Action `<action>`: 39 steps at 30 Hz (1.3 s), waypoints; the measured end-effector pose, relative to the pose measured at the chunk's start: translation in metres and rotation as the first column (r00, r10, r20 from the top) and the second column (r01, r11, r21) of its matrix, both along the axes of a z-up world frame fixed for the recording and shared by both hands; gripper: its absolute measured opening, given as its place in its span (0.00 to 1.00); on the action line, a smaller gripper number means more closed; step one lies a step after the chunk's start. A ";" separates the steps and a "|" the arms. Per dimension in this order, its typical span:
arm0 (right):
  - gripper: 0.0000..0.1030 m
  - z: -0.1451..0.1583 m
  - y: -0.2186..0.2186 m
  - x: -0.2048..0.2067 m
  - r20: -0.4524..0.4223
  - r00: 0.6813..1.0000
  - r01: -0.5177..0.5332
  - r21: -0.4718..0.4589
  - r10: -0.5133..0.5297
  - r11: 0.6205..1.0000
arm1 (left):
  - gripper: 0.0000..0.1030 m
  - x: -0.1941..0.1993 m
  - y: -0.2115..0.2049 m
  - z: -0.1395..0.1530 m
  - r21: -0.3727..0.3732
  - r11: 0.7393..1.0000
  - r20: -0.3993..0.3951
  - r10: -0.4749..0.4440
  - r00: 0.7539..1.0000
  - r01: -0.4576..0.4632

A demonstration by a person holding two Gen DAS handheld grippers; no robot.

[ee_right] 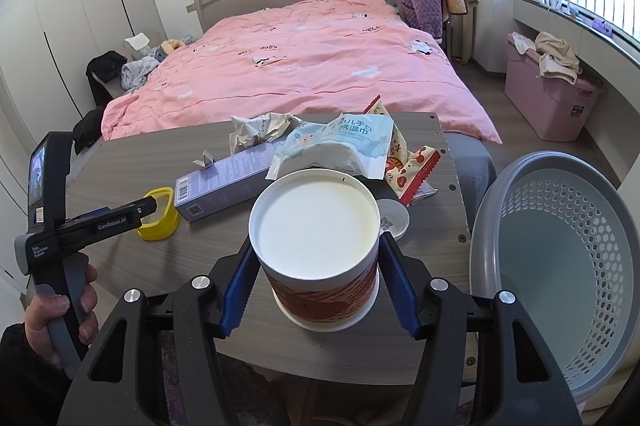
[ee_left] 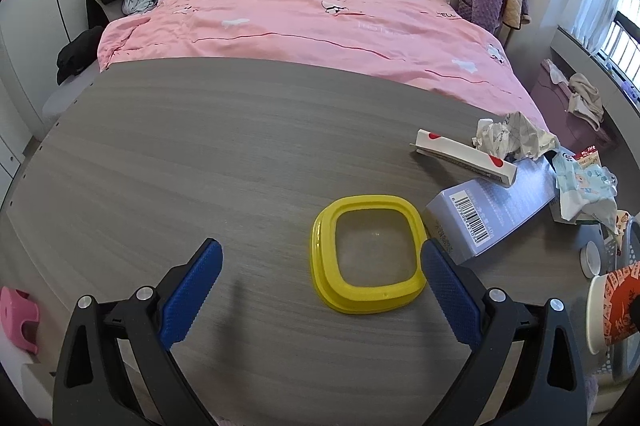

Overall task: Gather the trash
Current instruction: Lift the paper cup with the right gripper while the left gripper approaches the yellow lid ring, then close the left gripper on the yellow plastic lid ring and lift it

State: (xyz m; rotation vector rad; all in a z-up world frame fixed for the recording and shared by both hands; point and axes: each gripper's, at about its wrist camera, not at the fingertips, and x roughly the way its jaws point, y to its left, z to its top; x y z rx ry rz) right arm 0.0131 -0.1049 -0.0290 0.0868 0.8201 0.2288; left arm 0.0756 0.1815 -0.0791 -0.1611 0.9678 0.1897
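Observation:
My right gripper (ee_right: 316,282) is shut on a red-and-white paper cup (ee_right: 316,226), held above the table's near edge; the cup also shows in the left wrist view (ee_left: 612,306). My left gripper (ee_left: 320,290) is open and empty, low over the table, its right finger beside a yellow square lid (ee_left: 368,254). The lid also shows in the right wrist view (ee_right: 158,214). A purple box (ee_right: 228,181), crumpled paper (ee_right: 260,129), a wet-wipe pack (ee_right: 340,145), a red snack wrapper (ee_right: 416,169) and a small white cap (ee_right: 394,220) lie on the table.
A grey perforated basket (ee_right: 560,246) stands to the right of the table (ee_right: 140,266). A bed with a pink quilt (ee_right: 300,65) lies behind. A pink storage box (ee_right: 544,101) stands by the window. A red-hearted white carton (ee_left: 464,155) lies by the paper.

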 end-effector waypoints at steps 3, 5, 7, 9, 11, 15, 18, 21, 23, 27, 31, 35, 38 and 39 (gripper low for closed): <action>0.56 -0.001 0.002 0.000 -0.001 1.000 -0.003 -0.002 0.003 1.000 | 0.92 -0.002 -0.003 -0.001 -0.018 1.000 -0.007 -0.016 1.000 0.016; 0.56 -0.001 0.003 0.000 -0.002 1.000 -0.004 -0.001 0.004 1.000 | 0.92 -0.002 -0.006 -0.002 -0.017 1.000 -0.010 -0.027 1.000 0.026; 0.56 -0.001 0.004 0.000 -0.002 1.000 -0.006 -0.001 0.006 1.000 | 0.92 -0.001 -0.009 -0.004 -0.003 0.999 -0.019 -0.034 0.999 0.034; 0.56 -0.001 0.004 0.000 -0.003 1.000 -0.008 -0.002 0.008 1.000 | 0.92 0.001 -0.011 -0.007 -0.005 0.999 -0.026 -0.037 0.999 0.037; 0.56 -0.001 0.005 0.001 -0.006 1.000 -0.010 0.000 0.010 1.000 | 0.92 0.004 -0.013 -0.009 0.007 0.999 -0.035 -0.036 0.999 0.036; 0.56 -0.001 0.004 0.002 -0.004 1.000 -0.008 0.000 0.008 1.000 | 0.92 0.003 -0.009 -0.014 0.028 0.999 -0.047 -0.023 0.999 0.024; 0.56 -0.001 0.002 0.002 -0.004 1.000 -0.004 0.003 0.004 1.000 | 0.92 0.002 -0.003 -0.016 0.021 1.000 -0.055 -0.009 0.998 0.010; 0.56 -0.002 0.003 0.003 -0.008 1.000 -0.008 0.008 0.008 1.000 | 0.92 0.003 -0.004 -0.016 0.022 1.000 -0.055 -0.015 0.998 0.016; 0.56 -0.002 0.003 0.004 -0.011 1.000 -0.012 0.010 0.012 1.000 | 0.92 0.006 -0.005 -0.016 0.022 1.000 -0.051 -0.021 0.998 0.022; 0.56 -0.002 0.004 0.004 -0.011 1.000 -0.013 0.011 0.013 1.000 | 0.92 0.014 -0.007 -0.023 0.027 0.999 -0.060 -0.021 0.998 0.023; 0.56 -0.001 0.001 0.005 -0.007 1.000 -0.006 0.014 0.006 1.000 | 0.92 0.016 -0.007 -0.023 0.046 0.999 -0.048 -0.021 0.999 0.024; 0.56 -0.002 0.000 0.005 -0.008 1.000 -0.003 0.017 0.003 1.000 | 0.88 0.015 -0.007 -0.023 0.058 0.998 -0.040 -0.024 0.999 0.026; 0.56 -0.001 0.000 0.005 -0.009 1.000 -0.005 0.019 0.005 1.000 | 0.72 0.013 -0.009 -0.020 0.065 0.997 -0.026 -0.044 0.999 0.046; 0.56 -0.001 0.000 0.005 -0.009 1.000 -0.006 0.020 0.006 1.000 | 0.66 0.012 -0.010 -0.019 0.066 0.996 -0.020 -0.052 0.998 0.053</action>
